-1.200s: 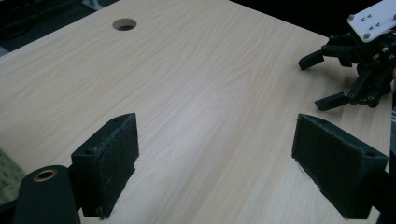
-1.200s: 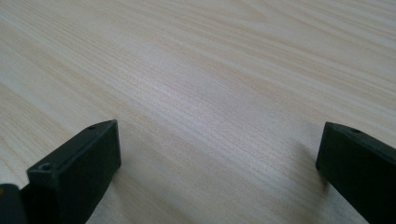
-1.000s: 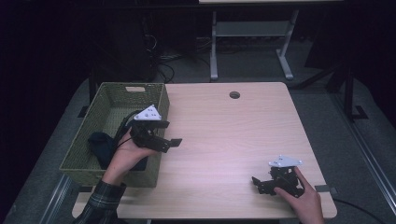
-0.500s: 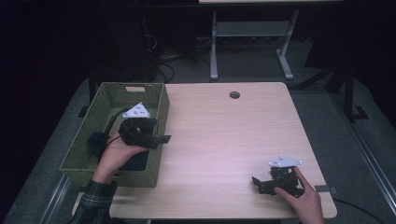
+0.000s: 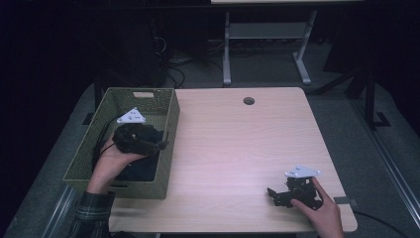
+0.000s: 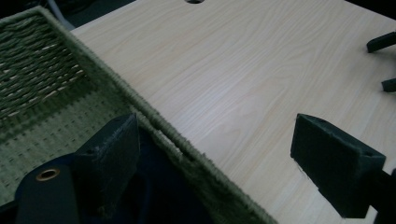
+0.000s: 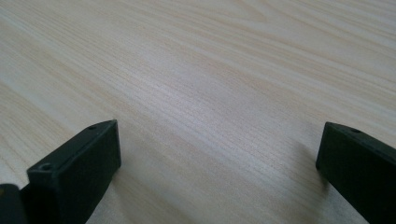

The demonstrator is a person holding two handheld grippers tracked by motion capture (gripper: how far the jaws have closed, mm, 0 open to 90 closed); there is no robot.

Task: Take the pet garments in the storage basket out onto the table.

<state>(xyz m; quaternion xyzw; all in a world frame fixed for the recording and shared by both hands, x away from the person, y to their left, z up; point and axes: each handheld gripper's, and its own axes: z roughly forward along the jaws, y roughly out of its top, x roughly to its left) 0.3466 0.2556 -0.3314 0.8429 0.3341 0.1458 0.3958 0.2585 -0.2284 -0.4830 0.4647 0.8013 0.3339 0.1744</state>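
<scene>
I see my left gripper above the green woven basket, which stands at about nine o'clock on the table. Its fingers are spread wide and hold nothing. In the left gripper view one finger is over the inside of the basket and the other finger is over the bare wood, so the basket rim passes between them. Under the gripper, inside the basket, lies a dark cloth; it is at the near right part of the basket, against the right wall. I cannot tell if the finger touches the cloth. The left hand comes from six o'clock and is over the near half of the basket. My right gripper is near five o'clock on the table, close to the near edge and well apart from the basket. Its fingers are also spread wide, low over the wood and pointing toward nine o'clock, with nothing between them. The right hand holds it from behind. At twelve o'clock the table has a small round hole.
</scene>
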